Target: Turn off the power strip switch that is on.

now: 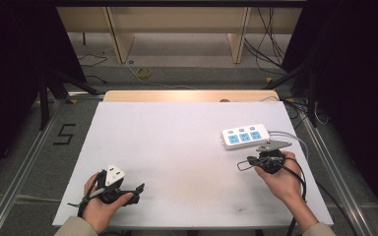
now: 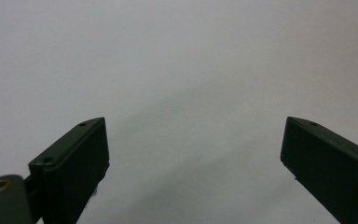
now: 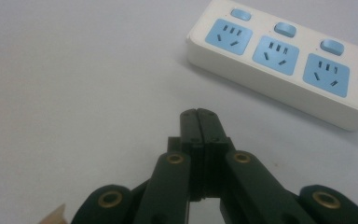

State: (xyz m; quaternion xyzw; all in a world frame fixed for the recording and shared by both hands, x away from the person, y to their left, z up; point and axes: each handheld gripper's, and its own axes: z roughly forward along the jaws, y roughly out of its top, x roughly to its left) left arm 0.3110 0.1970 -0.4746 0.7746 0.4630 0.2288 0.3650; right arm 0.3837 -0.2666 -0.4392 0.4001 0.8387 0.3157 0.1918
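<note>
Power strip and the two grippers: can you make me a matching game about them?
Things:
1. power strip
2. left gripper
3. right gripper
4. table

States:
A. jaws shut, nothing between them
B. plain white top
C. jaws wide open
D. white with three blue sockets

Pairs: 1-D, 2-C, 3-A, 4-B

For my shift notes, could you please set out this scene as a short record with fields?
surface: white table top
item: white power strip, three blue sockets, three switches, on the table
right gripper: fingers shut, empty, just short of the strip
left gripper: fingers wide open, empty, over bare table
strip cable: leaves toward the right edge
</note>
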